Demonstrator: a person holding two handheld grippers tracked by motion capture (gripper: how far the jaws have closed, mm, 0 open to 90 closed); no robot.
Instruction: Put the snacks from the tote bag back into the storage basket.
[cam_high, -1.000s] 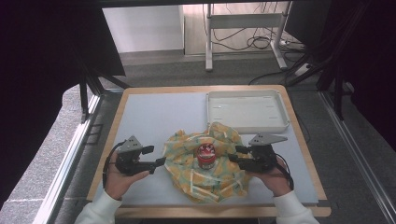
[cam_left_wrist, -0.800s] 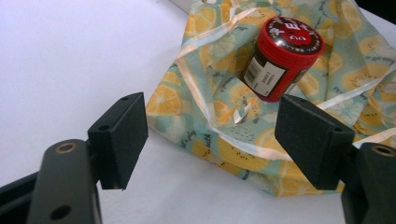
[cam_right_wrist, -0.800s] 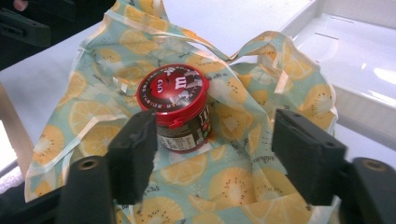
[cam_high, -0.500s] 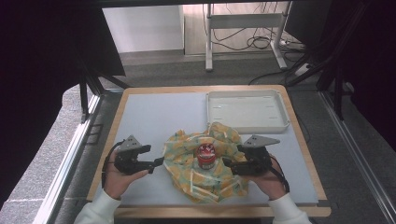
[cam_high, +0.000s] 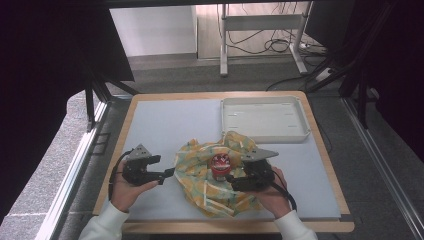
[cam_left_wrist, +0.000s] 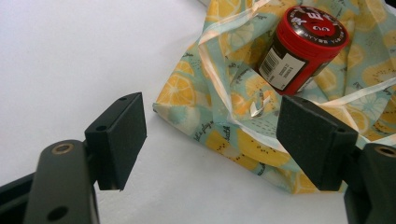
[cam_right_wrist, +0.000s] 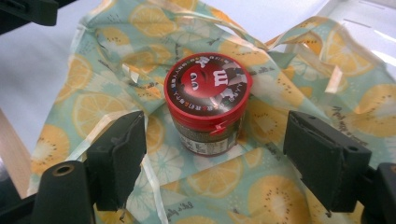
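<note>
Wrapping step: red-lidded round candy jar (cam_high: 219, 165) stands upright at centre of lemon-print cloth (cam_high: 202, 187) on tabletop. Left gripper (cam_high: 167, 174), fingers spread, at cloth's nine o'clock edge; right gripper (cam_high: 231, 178), fingers just opening, empty, at four o'clock. Pinch hems only.

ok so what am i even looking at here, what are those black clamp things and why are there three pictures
A person sits at a table and holds a hand tool with two black jaws in each hand: the left gripper and the right gripper. The high view is taken from above the table. The other two come from small cameras riding on each gripper, looking out between its own jaws.

On the pale grey table top lies a crumpled cloth printed with yellow citrus slices. A small red-lidded candy jar stands upright on it. A shallow white plastic tray sits farther back.

Nothing is held. Both grippers are open; the right one's jaws have just been opening and stand to either side of the jar without touching it.
</note>
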